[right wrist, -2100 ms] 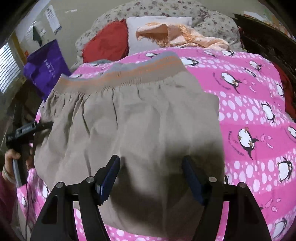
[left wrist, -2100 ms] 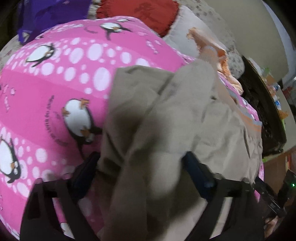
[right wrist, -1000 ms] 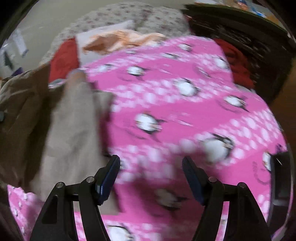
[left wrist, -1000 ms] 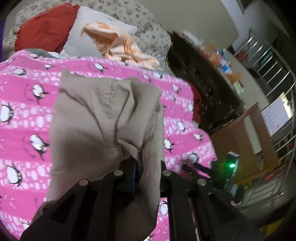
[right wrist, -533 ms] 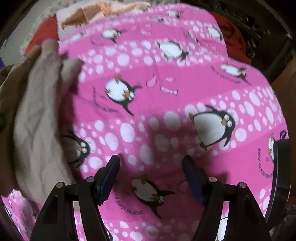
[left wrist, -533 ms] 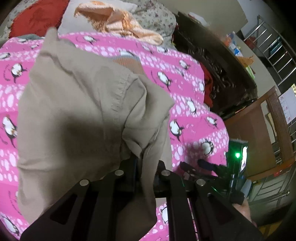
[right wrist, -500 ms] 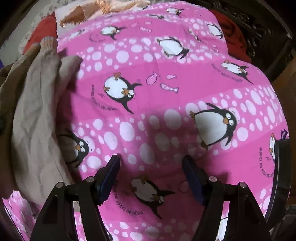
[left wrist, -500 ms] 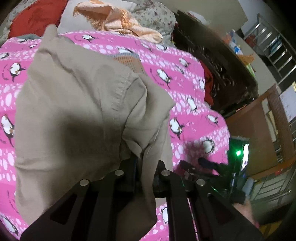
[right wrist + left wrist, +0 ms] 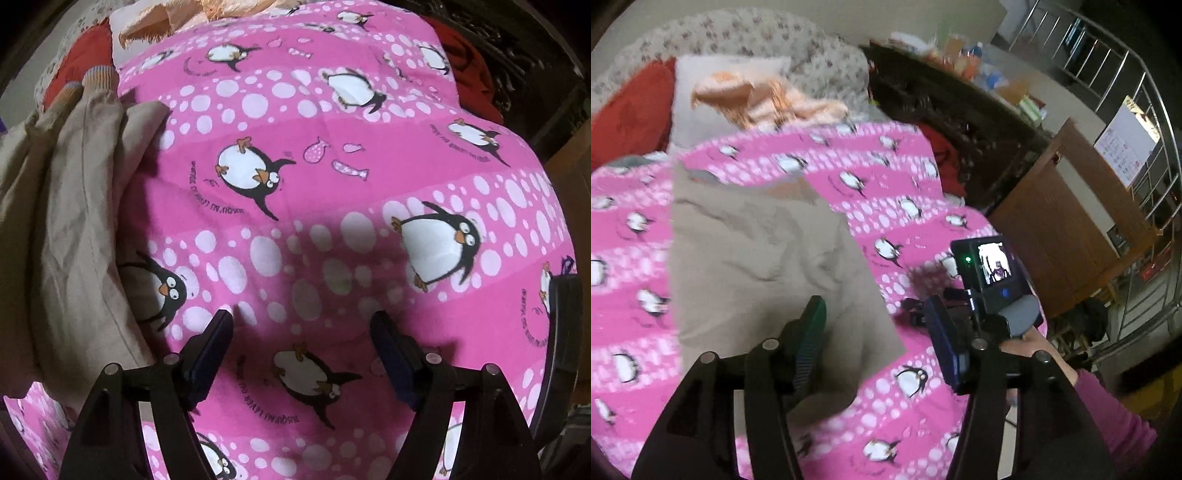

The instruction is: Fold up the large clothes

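Fingers (image 9: 812,325) of the left gripper (image 9: 877,332) are opening, the beige trousers (image 9: 757,258) lying loose between and ahead of them. Right gripper (image 9: 303,343) fingers gape over the pink penguin bedspread (image 9: 332,155), trousers to their left.

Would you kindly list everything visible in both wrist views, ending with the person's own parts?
beige garment: one, beige, folded on the blanket, under the left gripper.
penguin blanket: one, pink with white dots, covering the bed.
peach cloth: one, peach, on the white pillow at the head.
red pillow: one, red, beside the white one.
wooden cabinet: one, brown, right of the bed.
metal railing: one, silver, far right.
left gripper: black, fingers opening, clear of the garment.
right gripper: black, fingers opening over bare blanket, nothing between.
pink sleeve: one, lower right.
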Tool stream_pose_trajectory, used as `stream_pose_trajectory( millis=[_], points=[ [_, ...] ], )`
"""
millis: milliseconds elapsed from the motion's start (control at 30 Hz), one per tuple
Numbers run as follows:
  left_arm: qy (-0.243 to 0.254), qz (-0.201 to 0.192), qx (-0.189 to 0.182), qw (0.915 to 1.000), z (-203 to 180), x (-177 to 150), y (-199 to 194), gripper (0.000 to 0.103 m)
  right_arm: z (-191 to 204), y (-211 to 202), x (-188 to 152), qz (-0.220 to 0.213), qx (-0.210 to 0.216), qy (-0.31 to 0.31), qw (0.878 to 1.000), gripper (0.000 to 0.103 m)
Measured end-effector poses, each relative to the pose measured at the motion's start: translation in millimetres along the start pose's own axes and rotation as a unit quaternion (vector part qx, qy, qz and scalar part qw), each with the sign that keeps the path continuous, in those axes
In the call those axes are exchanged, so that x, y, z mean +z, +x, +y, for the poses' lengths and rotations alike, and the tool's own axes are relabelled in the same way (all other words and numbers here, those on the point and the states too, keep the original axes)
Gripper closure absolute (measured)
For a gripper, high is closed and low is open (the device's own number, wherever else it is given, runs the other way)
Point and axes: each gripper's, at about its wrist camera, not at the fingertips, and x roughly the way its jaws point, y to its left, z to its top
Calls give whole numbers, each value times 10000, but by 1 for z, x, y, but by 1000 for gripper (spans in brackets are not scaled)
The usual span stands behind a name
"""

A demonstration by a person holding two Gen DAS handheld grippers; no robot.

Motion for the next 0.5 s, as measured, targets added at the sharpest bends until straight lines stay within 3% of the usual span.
stream_pose_trajectory(
  millis=[33, 133, 267, 367, 500],
  points=[
    [-10, -75, 118, 9999, 7, -2, -11, 35, -1, -3, 0, -32, 19, 7, 10000, 25],
    [-163, -219, 735, 9969, 44, -18, -35, 35, -1, -11, -1, -118, 58, 4, 9999, 25],
    [-511, 194, 1399, 9887, 91, -48, -14, 36, 0, -15, -4, -144, 98, 17, 9998, 25],
    [-906, 517, 942, 9901, 103, -67, 17, 36, 3, -23, -8, -265, 125, 47, 9996, 25],
    [-953, 726, 353, 9922, 76, -71, 67, 37, 4, -35, -6, -434, 174, 90, 9989, 25]
  ],
)
